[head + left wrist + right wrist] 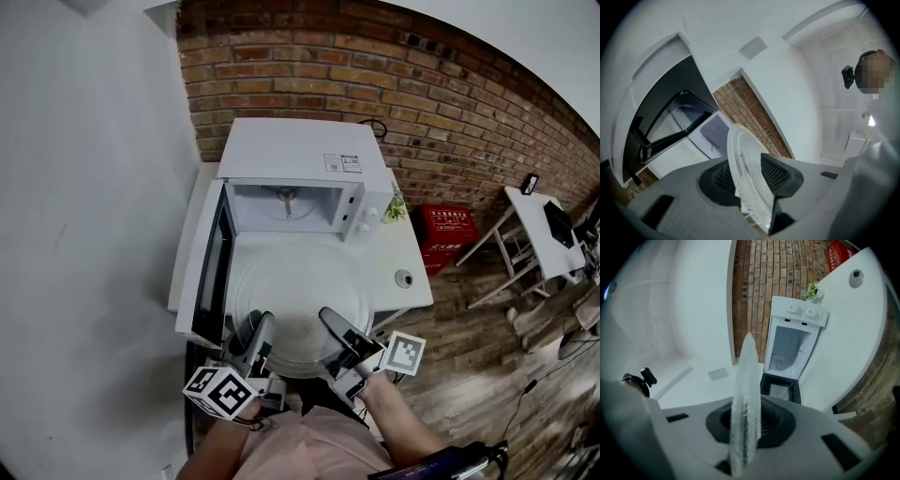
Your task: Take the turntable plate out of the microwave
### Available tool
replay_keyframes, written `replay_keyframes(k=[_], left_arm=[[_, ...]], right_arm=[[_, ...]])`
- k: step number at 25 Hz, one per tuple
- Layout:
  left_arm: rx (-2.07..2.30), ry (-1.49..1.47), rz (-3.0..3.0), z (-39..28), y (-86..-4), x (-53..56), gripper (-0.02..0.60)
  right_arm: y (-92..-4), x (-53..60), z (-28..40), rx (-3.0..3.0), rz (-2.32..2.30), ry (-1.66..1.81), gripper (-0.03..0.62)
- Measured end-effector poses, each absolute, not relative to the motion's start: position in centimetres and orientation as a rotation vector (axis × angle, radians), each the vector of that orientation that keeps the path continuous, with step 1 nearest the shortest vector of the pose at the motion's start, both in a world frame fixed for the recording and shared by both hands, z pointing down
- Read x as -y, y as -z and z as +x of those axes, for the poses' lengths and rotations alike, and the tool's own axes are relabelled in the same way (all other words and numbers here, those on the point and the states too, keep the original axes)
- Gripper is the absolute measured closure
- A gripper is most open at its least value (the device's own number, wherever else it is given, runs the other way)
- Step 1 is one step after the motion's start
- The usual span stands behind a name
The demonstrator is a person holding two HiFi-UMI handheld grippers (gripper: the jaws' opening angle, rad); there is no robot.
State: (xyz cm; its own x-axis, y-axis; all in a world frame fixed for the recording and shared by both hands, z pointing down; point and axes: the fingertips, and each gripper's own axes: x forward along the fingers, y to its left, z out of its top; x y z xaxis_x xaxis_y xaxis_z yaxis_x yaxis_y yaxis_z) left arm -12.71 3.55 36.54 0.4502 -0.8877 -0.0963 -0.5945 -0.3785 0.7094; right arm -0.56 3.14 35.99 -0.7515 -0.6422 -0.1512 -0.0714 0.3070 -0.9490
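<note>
The turntable plate (295, 292) is being held outside the microwave (300, 155), in front of its open cavity and above the white table (412, 277). It is lying roughly level in the head view. Its near rim is being gripped at two places. The left gripper (745, 177) is being kept closed on the rim at the person's left, with the glass edge being pressed between both dark ribbed pads (776, 171). The right gripper (746, 422) is likewise being kept clamped on the rim at the person's right, the plate being seen edge-on between its jaws. The microwave door (214, 267) is being left swung wide open to the left. Inside the cavity, the bare drive hub (286, 202) is being exposed. A brick wall (422, 84) is being shown behind the appliance.
</note>
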Motion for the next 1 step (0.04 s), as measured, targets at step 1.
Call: replay_keyframes(k=[1], left_arm=[[1.232,0.634,2.107,-12.79,-36.69,-3.53,0.439]], right_arm=[[-36.04,-3.15,-0.63,-2.059,-0.633,1.464,0.563]])
